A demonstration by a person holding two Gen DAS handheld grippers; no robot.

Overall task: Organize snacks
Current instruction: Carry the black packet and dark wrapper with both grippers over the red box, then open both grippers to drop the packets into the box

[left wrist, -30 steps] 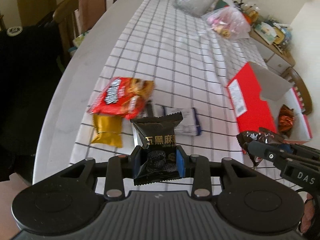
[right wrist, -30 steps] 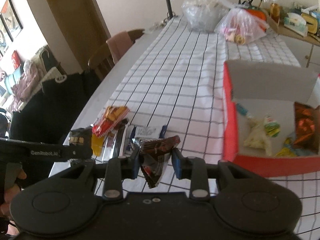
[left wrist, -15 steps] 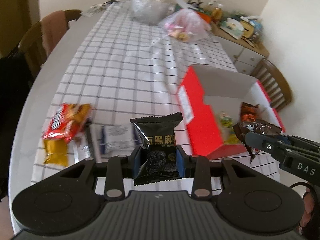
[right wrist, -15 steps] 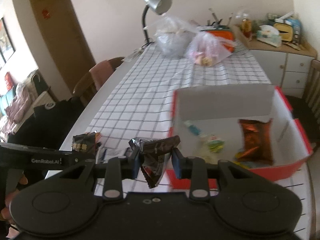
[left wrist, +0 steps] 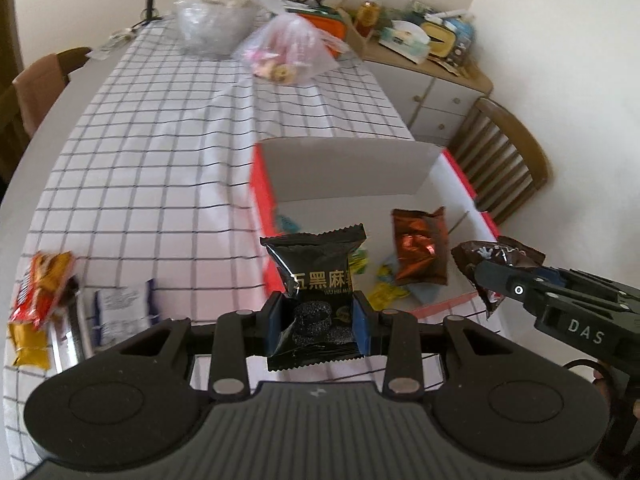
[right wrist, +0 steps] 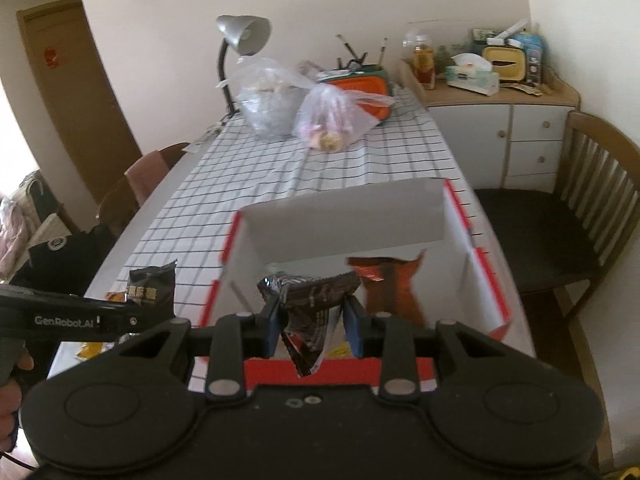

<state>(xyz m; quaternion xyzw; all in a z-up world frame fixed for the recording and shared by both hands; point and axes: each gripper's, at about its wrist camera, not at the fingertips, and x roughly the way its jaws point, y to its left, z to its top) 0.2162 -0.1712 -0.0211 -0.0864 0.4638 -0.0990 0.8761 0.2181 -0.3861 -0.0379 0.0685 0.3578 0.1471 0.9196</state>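
My left gripper (left wrist: pixel 316 322) is shut on a black snack packet (left wrist: pixel 318 276) with gold lettering, held above the near left corner of the open red box (left wrist: pixel 260 184). My right gripper (right wrist: pixel 308 320) is shut on a dark brown snack packet (right wrist: pixel 310 294) over the box's (right wrist: pixel 460 208) front edge; that packet also shows in the left wrist view (left wrist: pixel 496 260). Inside the box lie a copper-brown packet (left wrist: pixel 420 246) and small yellow and green sweets (left wrist: pixel 384 290).
On the checked tablecloth (left wrist: pixel 160 160) at the left lie a red and yellow snack packet (left wrist: pixel 42 280) and a white and blue packet (left wrist: pixel 120 306). Two plastic bags (left wrist: pixel 288 54) and a desk lamp (right wrist: pixel 240 40) stand at the far end. Wooden chairs (right wrist: pixel 592 200) flank the table.
Both grippers have moved right with their packets, from over the loose snacks to the red box, which now lies straight ahead and closer.
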